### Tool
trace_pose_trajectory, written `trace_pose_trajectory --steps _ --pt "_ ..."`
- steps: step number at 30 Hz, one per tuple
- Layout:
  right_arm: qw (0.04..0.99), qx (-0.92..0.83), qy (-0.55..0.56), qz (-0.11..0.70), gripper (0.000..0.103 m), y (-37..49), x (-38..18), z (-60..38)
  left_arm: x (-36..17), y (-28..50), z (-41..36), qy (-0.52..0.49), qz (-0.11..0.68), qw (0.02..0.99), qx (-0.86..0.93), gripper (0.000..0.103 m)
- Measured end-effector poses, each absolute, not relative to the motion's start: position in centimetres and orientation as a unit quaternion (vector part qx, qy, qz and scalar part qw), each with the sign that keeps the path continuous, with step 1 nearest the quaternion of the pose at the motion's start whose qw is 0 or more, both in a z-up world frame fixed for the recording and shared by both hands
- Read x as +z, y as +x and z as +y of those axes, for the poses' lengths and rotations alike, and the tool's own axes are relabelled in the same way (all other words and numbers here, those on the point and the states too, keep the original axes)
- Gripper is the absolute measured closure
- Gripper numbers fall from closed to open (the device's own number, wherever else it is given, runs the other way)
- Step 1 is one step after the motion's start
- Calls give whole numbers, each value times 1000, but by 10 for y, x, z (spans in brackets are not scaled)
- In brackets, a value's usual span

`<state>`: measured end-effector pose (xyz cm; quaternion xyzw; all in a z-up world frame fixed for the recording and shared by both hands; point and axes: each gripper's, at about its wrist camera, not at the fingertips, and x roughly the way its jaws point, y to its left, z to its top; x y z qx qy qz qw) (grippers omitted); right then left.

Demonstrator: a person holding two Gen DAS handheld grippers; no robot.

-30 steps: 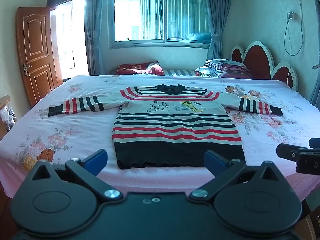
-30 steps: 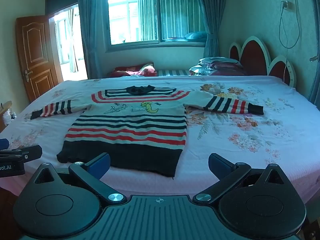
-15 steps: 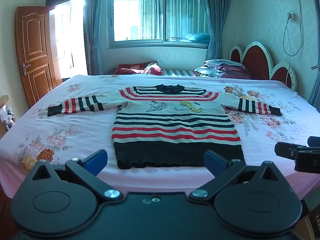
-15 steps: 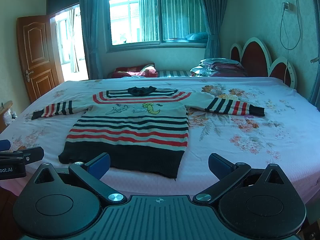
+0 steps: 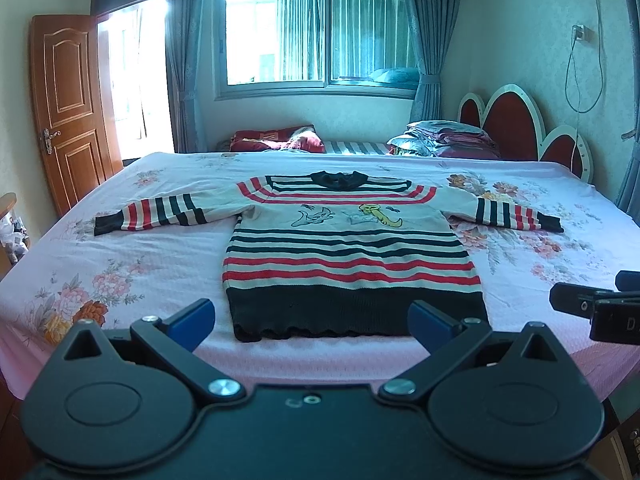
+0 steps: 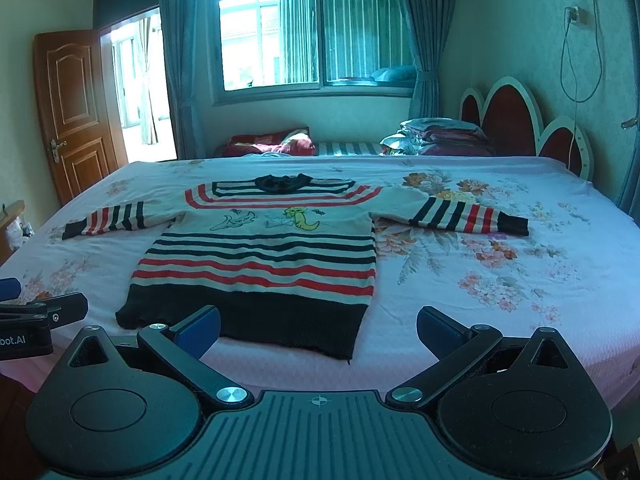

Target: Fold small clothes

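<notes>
A small striped sweater (image 5: 348, 252) lies flat on the bed, sleeves spread out to both sides, dark hem toward me. It also shows in the right wrist view (image 6: 264, 256). My left gripper (image 5: 312, 322) is open and empty, hovering at the bed's front edge just before the hem. My right gripper (image 6: 318, 330) is open and empty, before the hem's right corner. The right gripper shows at the right edge of the left wrist view (image 5: 596, 308); the left gripper shows at the left edge of the right wrist view (image 6: 36, 316).
The bed (image 5: 120, 264) has a pink floral sheet. A headboard (image 5: 516, 128) stands at the right with stacked pillows (image 5: 444, 144) before it. A red bundle (image 5: 276, 145) lies at the far side. A wooden door (image 5: 68, 112) stands at the left, a window (image 5: 312, 36) behind.
Both grippers have edged slightly toward the sweater; the view has barely shifted. Nothing was taken hold of.
</notes>
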<state>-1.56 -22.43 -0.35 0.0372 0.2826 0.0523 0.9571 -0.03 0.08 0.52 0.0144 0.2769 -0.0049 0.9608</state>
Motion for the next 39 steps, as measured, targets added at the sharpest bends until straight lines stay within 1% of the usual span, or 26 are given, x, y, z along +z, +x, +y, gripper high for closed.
trace_pose_trajectory --steps 39 --pt "957 54 33 282 0 -17 -3 -225 5 -1 -3 16 275 961 0 0"
